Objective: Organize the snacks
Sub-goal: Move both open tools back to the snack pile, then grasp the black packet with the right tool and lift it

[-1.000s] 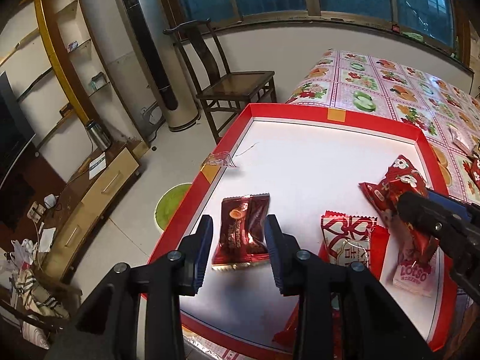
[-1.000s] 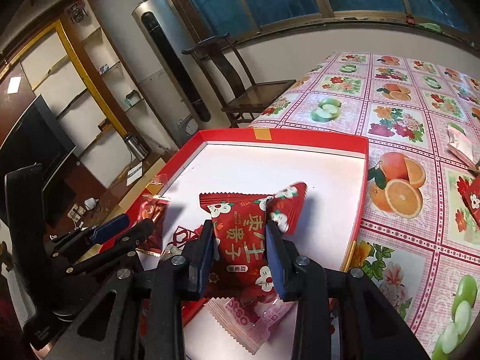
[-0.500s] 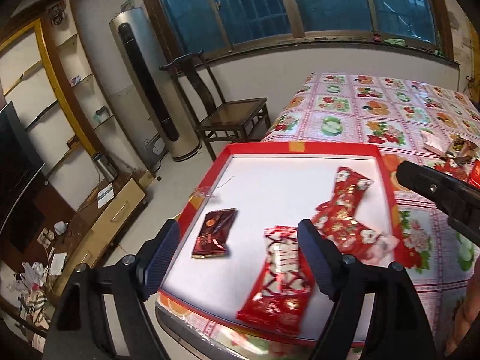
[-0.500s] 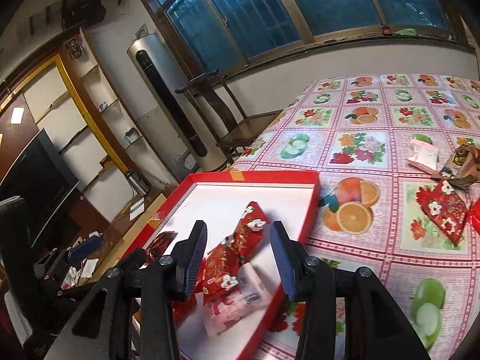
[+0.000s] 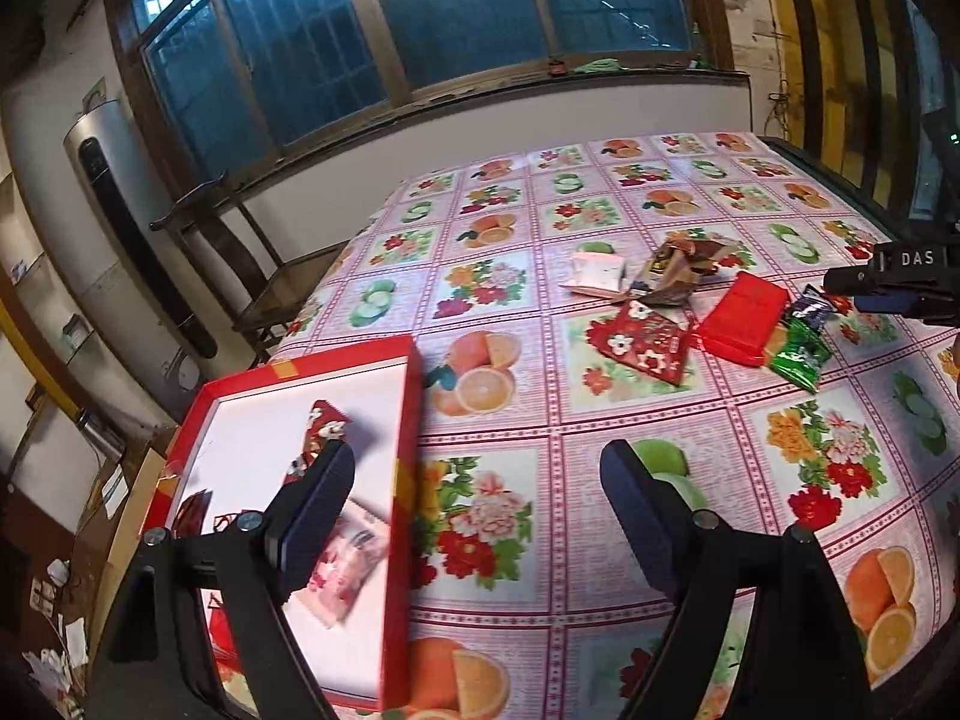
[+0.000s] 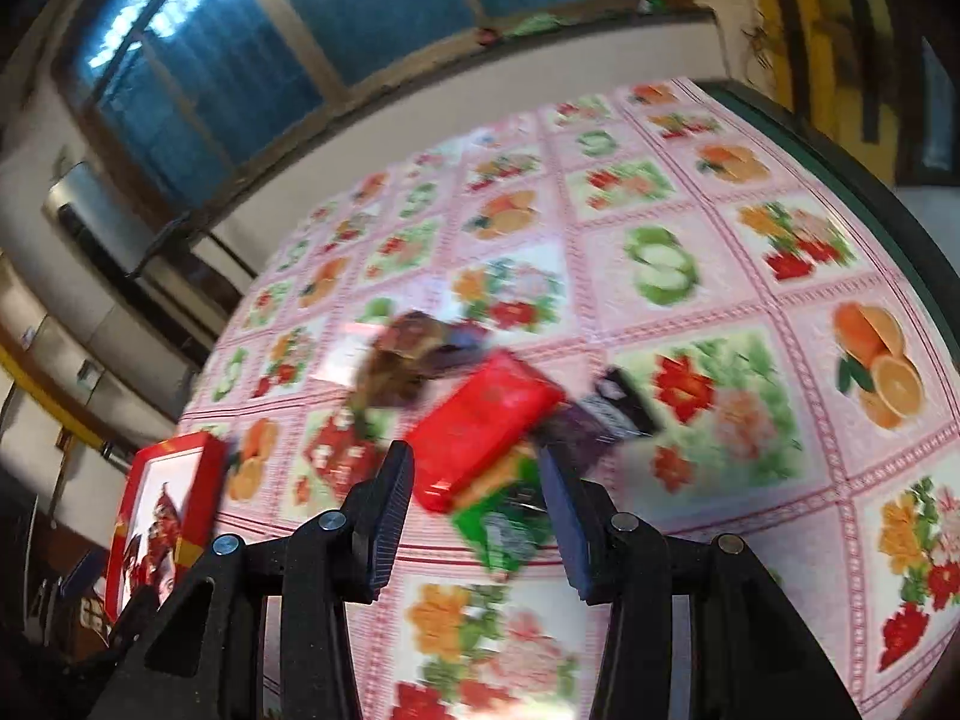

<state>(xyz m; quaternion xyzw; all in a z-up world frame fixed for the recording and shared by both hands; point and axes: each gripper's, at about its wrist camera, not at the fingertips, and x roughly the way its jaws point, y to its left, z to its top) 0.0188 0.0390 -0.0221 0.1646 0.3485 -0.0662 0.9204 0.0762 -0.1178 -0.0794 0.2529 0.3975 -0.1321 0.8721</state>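
The left gripper point(image 5: 480, 498) has just been opening wide, empty. The right gripper point(image 6: 474, 510) gapes over a flat red packet point(image 6: 480, 420), not touching.

"DAS" in white on the right hand-held gripper point(image 5: 900, 294)

Dim indoor light, dusk-blue windows point(image 5: 372, 42) far off. Left wrist view mostly sharp; right wrist view smeared with motion blur. Fisheye bends edges, corners black.

Left gripper point(image 5: 477, 504) angled downward, jaws just opened wide, empty, right gripper point(image 6: 474, 501) parted, empty
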